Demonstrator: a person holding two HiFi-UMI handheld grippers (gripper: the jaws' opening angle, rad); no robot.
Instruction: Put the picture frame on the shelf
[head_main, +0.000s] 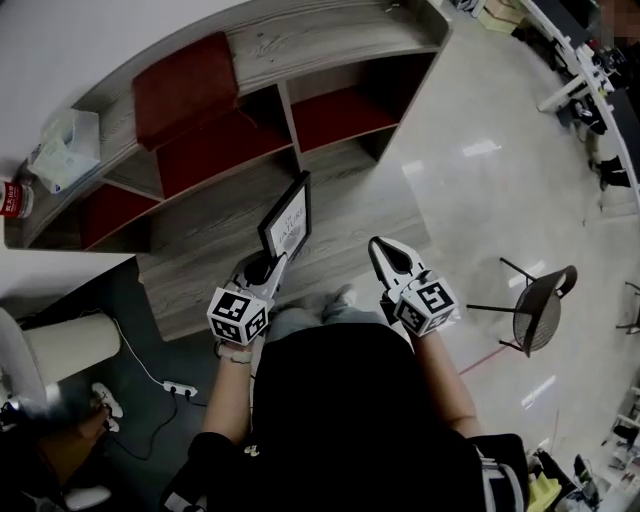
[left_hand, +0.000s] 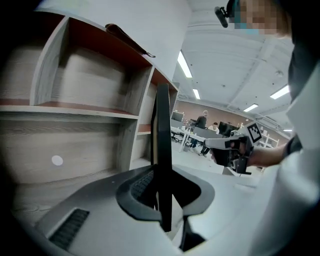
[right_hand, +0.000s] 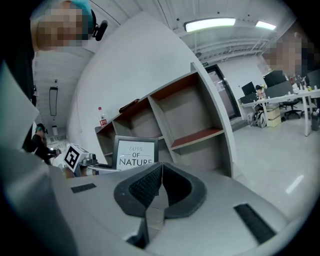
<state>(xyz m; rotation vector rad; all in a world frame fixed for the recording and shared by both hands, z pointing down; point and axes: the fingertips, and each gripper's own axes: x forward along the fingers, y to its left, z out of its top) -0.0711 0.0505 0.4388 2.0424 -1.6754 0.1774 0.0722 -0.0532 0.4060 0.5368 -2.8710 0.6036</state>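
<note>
L gripper (head_main: 266, 264) is closed on the pic frame (head_main: 288, 215): in the left gripper view its pads (left_hand: 142, 186) pinch the frame's bottom edge, and the pic frame (left_hand: 162, 145) stands edge-on and upright btwn the jaws. In head view the frame rises straight off the L jaws, tilted a bit, glass side facing the person's right. R gripper (head_main: 380, 250) is just right of it, not touching; its jaws are pressed together w/ nothing btwn them, seen plainly in the right gripper view (right_hand: 160, 186). From that side the pic frame (right_hand: 136, 153) shows a white print w/ "NATURE" in a dark border, w/ the L gripper (right_hand: 80, 159) under it. From the left gripper view the R gripper (left_hand: 234, 147) hangs off to the right, level w/ the frame.

Count, near: 1 frame, 2 grippers, each w/ 1 marker cube.

Frame sits in front of the shelf (head_main: 330, 40), over its low wood step, not in any bay. Shelf: 1 unit, wood-grain, open bays w/ red backs.

On the shelf top, left end: 1 tissue pack (head_main: 64, 150), 1 red-label bottle (head_main: 12, 197). On the floor: 1 power strip (head_main: 180, 388) at left, 1 dark chair (head_main: 540, 305) at right. Far back: office desks, people seated, too small to count.
</note>
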